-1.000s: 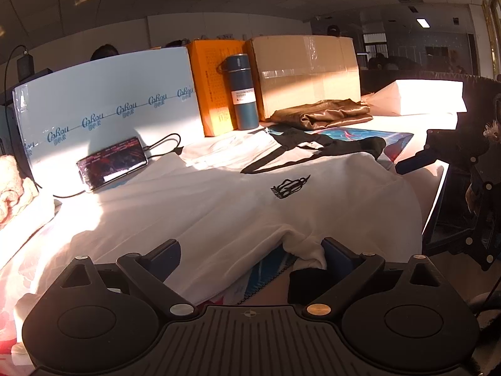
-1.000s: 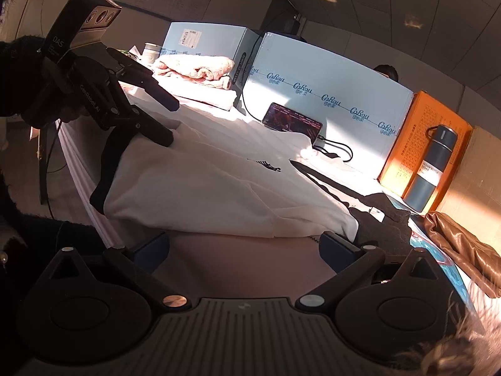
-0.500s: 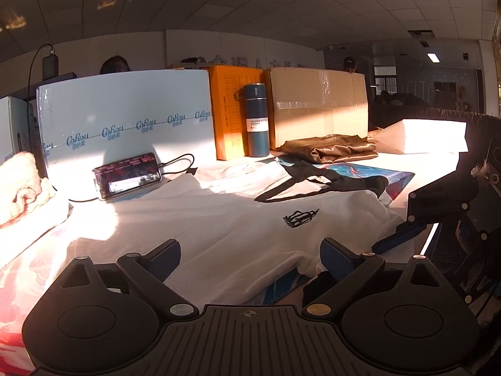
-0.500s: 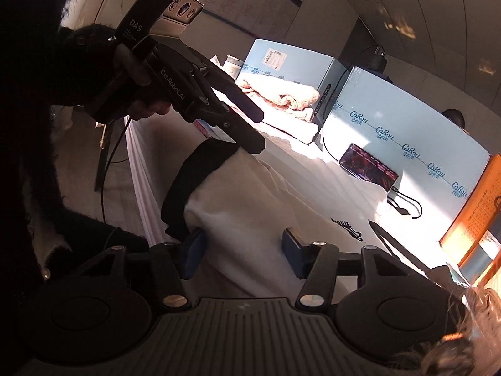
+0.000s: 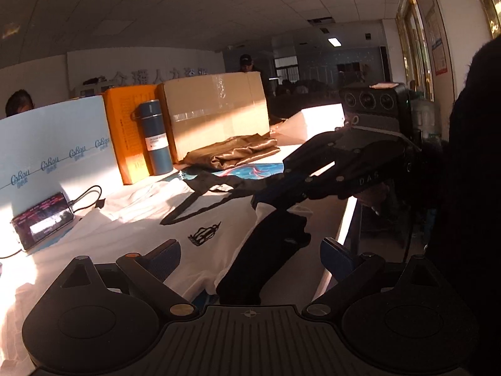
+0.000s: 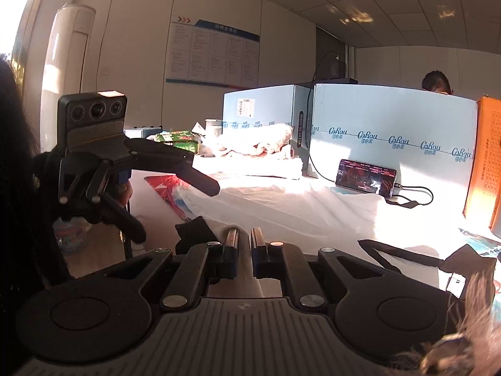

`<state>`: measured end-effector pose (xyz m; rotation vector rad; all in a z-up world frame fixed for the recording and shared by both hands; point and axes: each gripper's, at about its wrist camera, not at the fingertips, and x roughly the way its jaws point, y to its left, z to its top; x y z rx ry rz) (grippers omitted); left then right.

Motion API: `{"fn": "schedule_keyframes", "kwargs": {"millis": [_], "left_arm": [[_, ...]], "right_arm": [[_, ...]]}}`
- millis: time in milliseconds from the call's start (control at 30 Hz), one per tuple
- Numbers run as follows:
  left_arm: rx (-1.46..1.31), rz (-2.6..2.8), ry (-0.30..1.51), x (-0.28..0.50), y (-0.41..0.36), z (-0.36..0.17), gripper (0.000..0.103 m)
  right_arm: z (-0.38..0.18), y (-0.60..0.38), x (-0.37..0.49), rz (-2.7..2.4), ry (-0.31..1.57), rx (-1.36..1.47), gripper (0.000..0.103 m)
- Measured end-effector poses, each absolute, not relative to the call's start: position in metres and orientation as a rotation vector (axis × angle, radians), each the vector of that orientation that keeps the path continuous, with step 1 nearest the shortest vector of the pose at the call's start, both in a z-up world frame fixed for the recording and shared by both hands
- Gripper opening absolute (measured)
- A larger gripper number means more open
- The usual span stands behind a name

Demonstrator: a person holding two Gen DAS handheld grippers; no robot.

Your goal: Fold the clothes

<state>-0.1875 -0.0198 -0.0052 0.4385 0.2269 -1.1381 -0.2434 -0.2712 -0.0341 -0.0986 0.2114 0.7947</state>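
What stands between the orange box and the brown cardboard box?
A blue-grey flask stands between the orange box and cardboard box, in the left wrist view.

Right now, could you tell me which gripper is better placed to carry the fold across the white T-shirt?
Right: the right gripper has just closed on the white T-shirt near its black cuff, while the left gripper hangs open, empty.

One white T-shirt with black trim [image 5: 131,235] on the table, one dark-blue steel flask [image 5: 155,138], one lit phone [image 5: 42,219], two pale-blue printed boxes [image 6: 391,131], one orange carton [image 5: 131,131], one brown cardboard carton [image 5: 216,112], two black handheld grippers [image 5: 250,253].
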Motion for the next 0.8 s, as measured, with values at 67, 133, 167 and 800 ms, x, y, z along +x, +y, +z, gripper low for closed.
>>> {"fn": "schedule_keyframes", "kwargs": {"millis": [67,133,167,800], "left_arm": [[0.523,-1.117,0.214,-0.189,-0.034,-0.013,0.097],[0.565,-1.061,0.192,-0.186,-0.042,-0.02,0.097],[0.562,-1.037,0.185,-0.183,-0.043,-0.021,0.097],[0.082,-0.995,0.329,-0.125,-0.008,-0.015,0.098]], "right_arm": [[-0.031,-0.275,-0.24,0.802,0.207,-0.052,0.008],[-0.028,-0.277,-0.238,0.807,0.204,-0.031,0.008],[-0.027,-0.277,-0.238,0.808,0.204,-0.033,0.008],[-0.055,-0.233,-0.24,0.744,0.324,-0.394,0.073]]}}
